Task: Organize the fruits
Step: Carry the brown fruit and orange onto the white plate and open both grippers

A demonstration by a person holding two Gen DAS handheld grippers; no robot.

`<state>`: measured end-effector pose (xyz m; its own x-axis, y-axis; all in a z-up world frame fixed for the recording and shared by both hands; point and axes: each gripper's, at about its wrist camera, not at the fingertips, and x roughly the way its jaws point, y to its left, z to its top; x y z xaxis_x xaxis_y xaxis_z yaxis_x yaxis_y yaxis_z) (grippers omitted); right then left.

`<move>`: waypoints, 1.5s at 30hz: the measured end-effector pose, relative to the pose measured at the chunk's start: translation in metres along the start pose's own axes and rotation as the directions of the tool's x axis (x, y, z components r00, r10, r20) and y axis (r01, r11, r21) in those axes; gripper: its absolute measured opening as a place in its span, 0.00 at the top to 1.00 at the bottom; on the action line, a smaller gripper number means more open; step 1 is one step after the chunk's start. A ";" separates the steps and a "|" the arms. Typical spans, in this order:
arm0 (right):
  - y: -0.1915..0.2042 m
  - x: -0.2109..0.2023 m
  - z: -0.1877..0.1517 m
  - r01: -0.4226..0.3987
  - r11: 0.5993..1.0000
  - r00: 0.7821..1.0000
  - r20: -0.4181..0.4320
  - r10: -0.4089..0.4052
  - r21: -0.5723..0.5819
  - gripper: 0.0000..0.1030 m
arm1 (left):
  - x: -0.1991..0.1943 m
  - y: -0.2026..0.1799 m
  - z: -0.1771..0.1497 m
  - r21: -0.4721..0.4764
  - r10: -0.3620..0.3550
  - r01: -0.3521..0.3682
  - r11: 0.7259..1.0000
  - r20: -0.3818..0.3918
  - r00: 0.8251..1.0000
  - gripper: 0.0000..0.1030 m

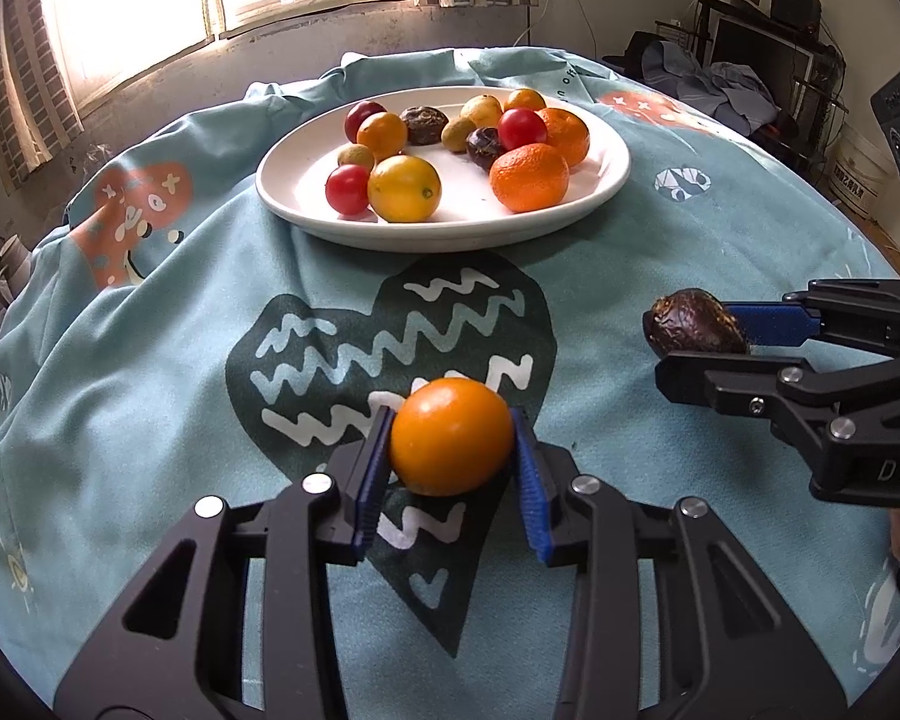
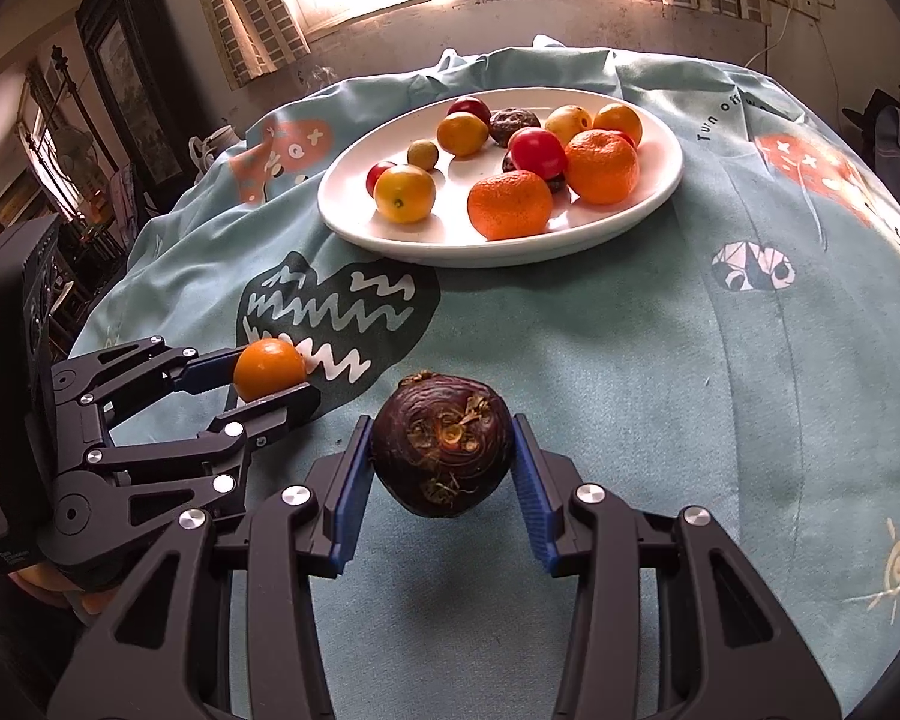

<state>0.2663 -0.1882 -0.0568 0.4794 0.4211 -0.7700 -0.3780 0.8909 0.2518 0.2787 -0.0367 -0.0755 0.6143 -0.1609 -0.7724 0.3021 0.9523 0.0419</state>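
My left gripper (image 1: 452,447) is shut on a small round orange fruit (image 1: 450,435), held just above the blue cloth; it also shows in the right wrist view (image 2: 268,369). My right gripper (image 2: 442,459) is shut on a dark brown water chestnut (image 2: 441,447), held above the cloth; it shows in the left wrist view (image 1: 696,324) at the right. A white plate (image 1: 606,180) at the table's far side holds several fruits: two mandarins (image 1: 529,177), yellow-orange fruits (image 1: 403,188), red tomatoes (image 1: 347,189) and dark chestnuts (image 1: 424,125).
A light blue printed cloth (image 1: 150,360) covers the round table, with folds at the far edge. A bright window is behind the table. Clutter and a white bucket (image 1: 855,171) stand at the right; dark furniture (image 2: 126,66) stands at the left.
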 end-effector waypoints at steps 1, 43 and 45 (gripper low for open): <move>0.002 -0.001 -0.002 -0.004 1.000 1.000 0.001 0.004 -0.004 0.57 | -0.002 0.000 -0.001 -0.007 -0.002 0.002 1.000 0.001 1.000 0.62; -0.040 0.030 0.146 0.095 0.995 0.974 0.208 -0.088 -0.021 0.57 | 0.062 0.063 0.165 -0.232 0.089 -0.076 0.970 0.049 0.995 0.62; -0.043 0.036 0.147 0.089 0.996 0.976 0.201 -0.084 -0.020 0.57 | 0.068 0.063 0.165 -0.229 0.094 -0.082 0.970 0.045 0.995 0.62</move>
<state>0.4162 -0.1860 -0.0092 0.6585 0.3707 -0.6549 -0.3491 0.9214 0.1706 0.4598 -0.0302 -0.0204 0.6721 -0.0817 -0.7359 0.0762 0.9963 -0.0410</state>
